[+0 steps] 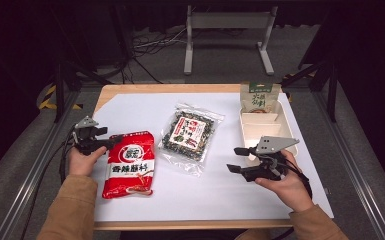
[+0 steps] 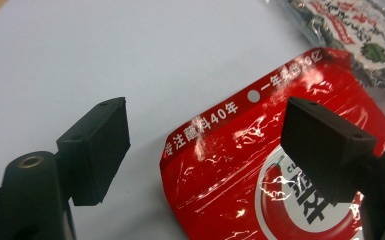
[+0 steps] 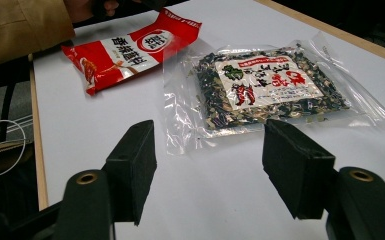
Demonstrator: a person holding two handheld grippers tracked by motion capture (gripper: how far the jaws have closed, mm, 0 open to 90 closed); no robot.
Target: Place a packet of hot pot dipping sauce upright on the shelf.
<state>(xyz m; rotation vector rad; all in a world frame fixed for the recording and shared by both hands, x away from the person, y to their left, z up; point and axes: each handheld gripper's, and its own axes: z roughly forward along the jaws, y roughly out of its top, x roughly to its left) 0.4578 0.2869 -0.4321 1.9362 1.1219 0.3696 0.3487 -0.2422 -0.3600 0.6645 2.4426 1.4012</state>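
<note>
High view looks down the table (image 1: pixel 130 102); tongs views sit low, sharing the red packet (image 2: pixel 240 165).

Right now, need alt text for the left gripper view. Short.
The left gripper is open, its two black pads spread above the top corner of a shiny red snack bag lying on a white sheet. A clear packet of dark dried flakes lies at upper right.
</note>
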